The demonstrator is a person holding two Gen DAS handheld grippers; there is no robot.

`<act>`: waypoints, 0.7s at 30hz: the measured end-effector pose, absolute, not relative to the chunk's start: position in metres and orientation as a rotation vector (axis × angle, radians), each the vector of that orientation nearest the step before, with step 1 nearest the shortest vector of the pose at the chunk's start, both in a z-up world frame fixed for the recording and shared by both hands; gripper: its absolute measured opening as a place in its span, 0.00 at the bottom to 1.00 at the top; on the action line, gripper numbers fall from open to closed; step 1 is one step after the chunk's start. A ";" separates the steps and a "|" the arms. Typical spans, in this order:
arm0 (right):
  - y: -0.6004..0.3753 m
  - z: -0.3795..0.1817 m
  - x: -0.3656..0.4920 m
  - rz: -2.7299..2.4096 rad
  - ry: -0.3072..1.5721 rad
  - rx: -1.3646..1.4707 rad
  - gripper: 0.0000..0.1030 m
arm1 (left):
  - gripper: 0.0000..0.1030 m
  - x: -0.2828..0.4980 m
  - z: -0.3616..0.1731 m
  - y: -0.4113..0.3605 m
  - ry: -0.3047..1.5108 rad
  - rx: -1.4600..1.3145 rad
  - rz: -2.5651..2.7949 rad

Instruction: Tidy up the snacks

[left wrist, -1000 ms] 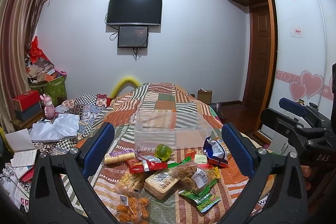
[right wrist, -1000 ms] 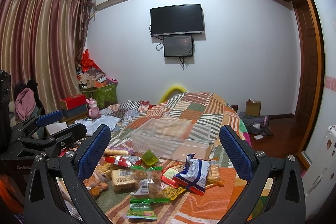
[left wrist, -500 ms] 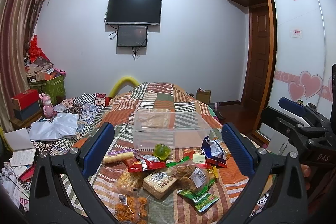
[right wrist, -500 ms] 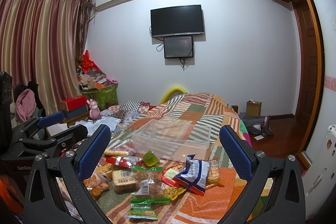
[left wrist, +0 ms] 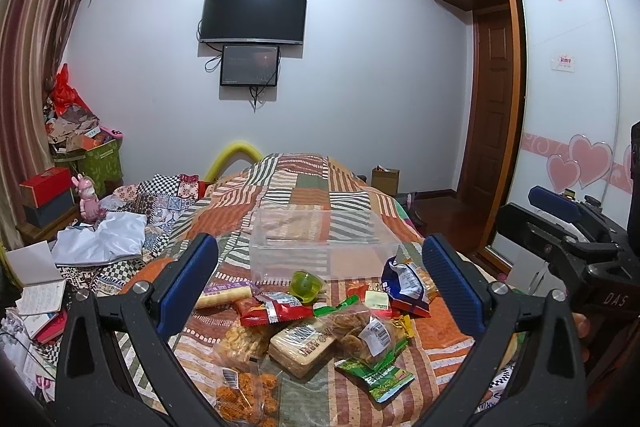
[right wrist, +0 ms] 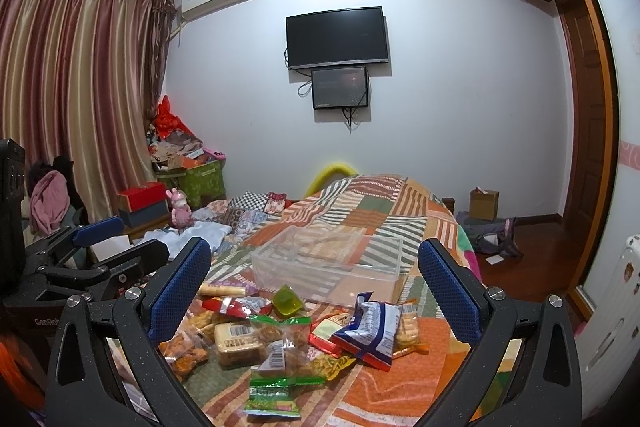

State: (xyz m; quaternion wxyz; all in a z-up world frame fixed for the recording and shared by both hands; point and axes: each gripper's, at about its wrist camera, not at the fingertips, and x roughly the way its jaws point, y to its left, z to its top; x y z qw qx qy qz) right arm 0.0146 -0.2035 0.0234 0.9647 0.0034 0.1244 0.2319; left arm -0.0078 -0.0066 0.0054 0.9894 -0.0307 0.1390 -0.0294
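the snacks lie in a loose heap on the bed (left wrist: 304, 187), on the patchwork quilt, and just behind the heap stands a clear plastic box (left wrist: 320, 247) with nothing in it that i can see. that layout reads as a setup for sorting: the box sits within easy reach of the pile so each packet can be carried a short way and dropped in.

the left hand-held gripper (left wrist: 320, 279) hangs above the pile with its jaws spread wide and nothing between them. the right hand-held gripper (right wrist: 314, 283) is the same, wide apart and empty, a little to the side. both point down at the heap, probably so the person can choose a first item.

the packets overlap: a red packet (left wrist: 276, 309) near a green jelly cup (left wrist: 306, 283), a block of crackers (left wrist: 302, 345) in the middle, a blue and white bag (right wrist: 370, 327) to the right side, and a green packet (right wrist: 274, 393) nearest the camera. judging by this, no packet is in the box yet. the bags on the outside of the heap look easiest to take, since the ones in the middle are partly covered.
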 end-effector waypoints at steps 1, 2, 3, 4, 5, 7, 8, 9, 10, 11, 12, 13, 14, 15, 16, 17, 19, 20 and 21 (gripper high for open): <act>-0.203 0.023 0.015 0.470 0.252 0.008 1.00 | 1.00 -0.008 0.005 -0.007 0.279 -0.061 -0.059; -0.203 0.023 0.015 0.470 0.253 0.010 1.00 | 1.00 -0.008 0.005 -0.006 0.279 -0.061 -0.059; -0.204 0.022 0.015 0.471 0.253 0.011 1.00 | 1.00 -0.008 0.005 -0.006 0.279 -0.061 -0.059; -0.204 0.021 0.015 0.471 0.254 0.012 1.00 | 1.00 -0.008 0.005 -0.006 0.279 -0.062 -0.059; -0.204 0.021 0.015 0.471 0.254 0.013 1.00 | 1.00 -0.008 0.005 -0.006 0.279 -0.061 -0.059; -0.204 0.021 0.015 0.471 0.255 0.012 1.00 | 1.00 -0.008 0.005 -0.006 0.280 -0.061 -0.058; -0.204 0.020 0.016 0.471 0.257 0.012 1.00 | 1.00 -0.008 0.005 -0.006 0.281 -0.060 -0.058; -0.203 0.020 0.016 0.473 0.260 0.013 1.00 | 1.00 -0.007 0.004 -0.005 0.282 -0.059 -0.058; -0.203 0.019 0.017 0.473 0.262 0.014 1.00 | 1.00 -0.007 0.003 -0.005 0.284 -0.058 -0.058; -0.204 0.018 0.018 0.474 0.265 0.014 1.00 | 1.00 -0.006 0.003 -0.005 0.286 -0.057 -0.059; -0.203 0.017 0.019 0.474 0.269 0.015 1.00 | 1.00 -0.005 0.002 -0.004 0.288 -0.057 -0.060; -0.203 0.016 0.019 0.473 0.272 0.015 1.00 | 1.00 -0.004 0.001 -0.004 0.290 -0.056 -0.061; -0.202 0.014 0.020 0.473 0.278 0.015 1.00 | 1.00 -0.003 -0.001 -0.003 0.292 -0.056 -0.060; -0.201 0.012 0.022 0.471 0.284 0.015 1.00 | 1.00 -0.002 -0.002 -0.003 0.294 -0.057 -0.058; -0.201 0.012 0.024 0.471 0.288 0.015 1.00 | 1.00 0.000 -0.003 -0.002 0.296 -0.056 -0.055; -0.200 0.009 0.026 0.468 0.294 0.014 1.00 | 1.00 0.002 -0.005 -0.001 0.300 -0.058 -0.052; -0.199 0.005 0.029 0.461 0.302 0.006 1.00 | 1.00 0.007 -0.009 0.002 0.312 -0.061 -0.050; -0.197 0.002 0.031 0.460 0.307 0.001 1.00 | 1.00 0.009 -0.012 0.003 0.321 -0.063 -0.050; -0.195 -0.003 0.033 0.458 0.316 -0.007 1.00 | 1.00 0.013 -0.016 0.005 0.334 -0.063 -0.049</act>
